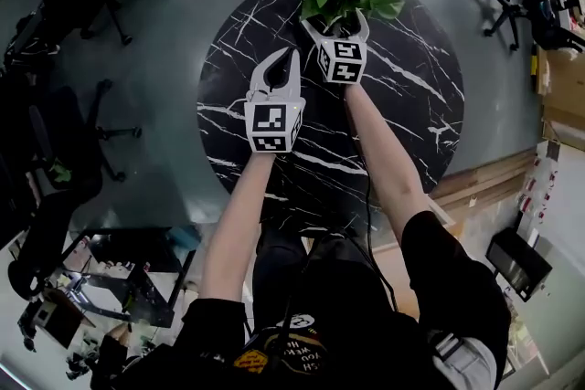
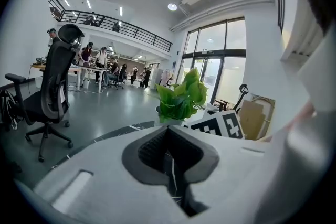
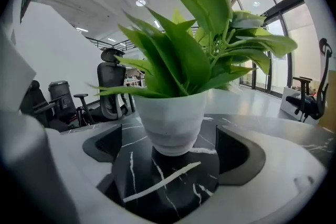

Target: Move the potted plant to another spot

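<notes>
Now, black marble table [image 1: 402,105] lies under both tongs. Potted plant [image 3: 173,113] stands upright between the jaws of my right tongs [image 1: 335,25], which are spread wide with pads clear either side. Left tongs [image 1: 281,73] are clenched, empty, short of the pot. Risk: the smooth, tapered pot could tip under a lopsided squeeze or sideways nudge.

Looks along the left gripper [image 2: 168,132], jaws closed tip to tip on nothing. Shows a potted plant [image 2: 181,98] upright on the black marble table [image 2: 113,134] beyond, a marker cube [image 2: 220,124] just right of it. Catches an office chair [image 2: 52,93] at left.
</notes>
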The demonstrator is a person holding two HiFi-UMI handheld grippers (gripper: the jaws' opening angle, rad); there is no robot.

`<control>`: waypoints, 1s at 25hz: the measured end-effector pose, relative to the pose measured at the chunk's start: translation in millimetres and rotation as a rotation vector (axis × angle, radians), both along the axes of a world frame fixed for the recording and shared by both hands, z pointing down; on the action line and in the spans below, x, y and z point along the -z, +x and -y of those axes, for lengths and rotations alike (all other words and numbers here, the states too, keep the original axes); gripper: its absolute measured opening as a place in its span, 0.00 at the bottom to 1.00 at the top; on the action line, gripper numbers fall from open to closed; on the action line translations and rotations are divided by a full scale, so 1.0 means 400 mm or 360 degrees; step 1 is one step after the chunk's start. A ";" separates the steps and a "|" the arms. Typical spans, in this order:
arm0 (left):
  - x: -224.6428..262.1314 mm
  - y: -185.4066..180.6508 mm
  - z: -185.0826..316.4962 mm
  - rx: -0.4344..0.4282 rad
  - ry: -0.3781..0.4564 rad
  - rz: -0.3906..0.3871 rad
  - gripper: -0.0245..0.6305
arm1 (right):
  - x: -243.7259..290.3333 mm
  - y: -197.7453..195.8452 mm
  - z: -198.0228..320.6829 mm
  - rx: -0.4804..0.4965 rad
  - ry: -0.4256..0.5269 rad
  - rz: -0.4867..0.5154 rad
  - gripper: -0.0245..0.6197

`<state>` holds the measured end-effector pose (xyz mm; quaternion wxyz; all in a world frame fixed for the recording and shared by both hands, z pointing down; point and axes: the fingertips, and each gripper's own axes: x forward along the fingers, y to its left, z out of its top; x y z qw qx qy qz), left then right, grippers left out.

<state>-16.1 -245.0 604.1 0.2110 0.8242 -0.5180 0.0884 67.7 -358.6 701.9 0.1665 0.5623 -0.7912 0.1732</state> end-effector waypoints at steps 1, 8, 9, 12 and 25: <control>-0.003 0.000 0.010 -0.0001 0.0007 -0.0003 0.04 | 0.000 0.002 0.016 -0.0009 0.0002 0.0000 0.88; -0.016 0.001 0.062 -0.0029 0.0023 0.0051 0.04 | 0.008 -0.029 0.086 0.0028 0.0016 -0.0008 0.91; -0.015 0.002 0.066 -0.0035 0.0025 0.0063 0.04 | 0.007 -0.026 0.094 0.0007 0.0009 -0.0008 0.91; -0.016 0.006 0.068 -0.0046 0.0025 0.0086 0.04 | 0.002 -0.017 0.102 -0.0023 -0.0010 -0.0027 0.82; -0.045 0.127 0.040 -0.0177 -0.0036 0.0139 0.04 | 0.002 0.172 0.019 -0.0143 -0.0043 -0.0053 0.82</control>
